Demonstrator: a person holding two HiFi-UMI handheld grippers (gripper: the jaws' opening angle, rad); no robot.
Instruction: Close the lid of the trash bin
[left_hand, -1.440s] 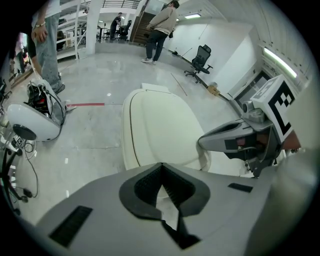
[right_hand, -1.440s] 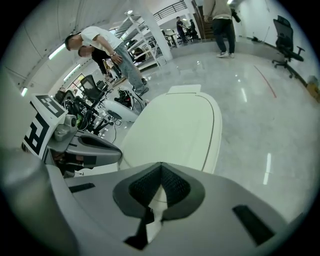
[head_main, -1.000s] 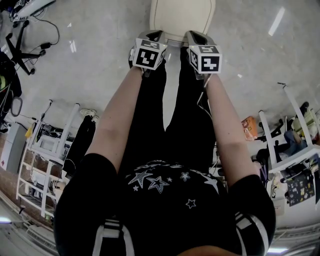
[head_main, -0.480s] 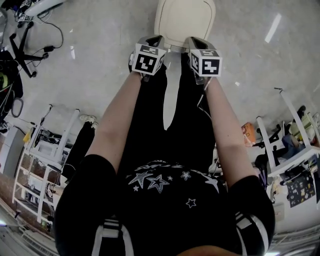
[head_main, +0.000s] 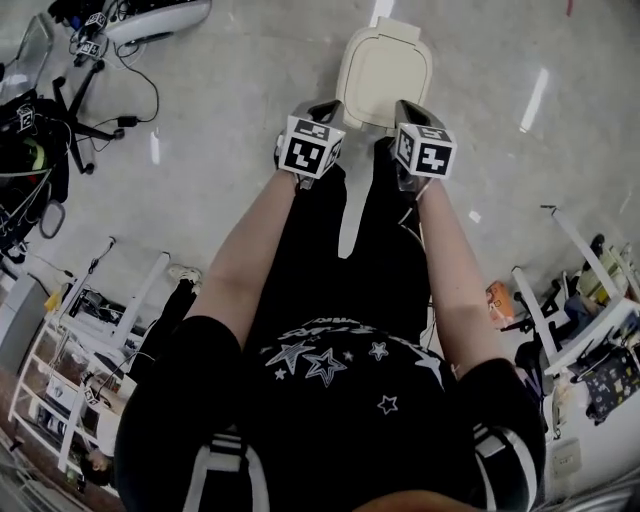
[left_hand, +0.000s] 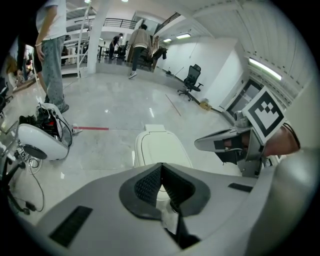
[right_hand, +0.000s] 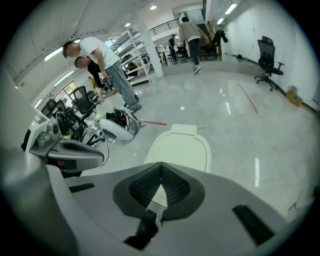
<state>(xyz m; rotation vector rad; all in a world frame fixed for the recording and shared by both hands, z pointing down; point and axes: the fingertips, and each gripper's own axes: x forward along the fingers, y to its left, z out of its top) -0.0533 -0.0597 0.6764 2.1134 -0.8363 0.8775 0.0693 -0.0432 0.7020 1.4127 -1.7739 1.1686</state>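
Our left gripper (left_hand: 160, 166) and right gripper (right_hand: 160, 165), jaws together on nothing, hover abreast, equally near the trash bin lid (head_main: 385, 72), which lies ahead, below and between them, lengthwise away.

- Smooth cream plastic with a faint sheen: trash bin lid (head_main: 383, 72).
- Glossy, polished pale grey finish with bright reflections: floor (head_main: 220, 110).
- Matt grey plastic shells on left gripper (left_hand: 161, 167) and right gripper (right_hand: 160, 167); black, finely ribbed pads (right_hand: 145, 186), rubbery in look.
- Matt black cloth with pale printed stars: shirt (head_main: 330, 420).
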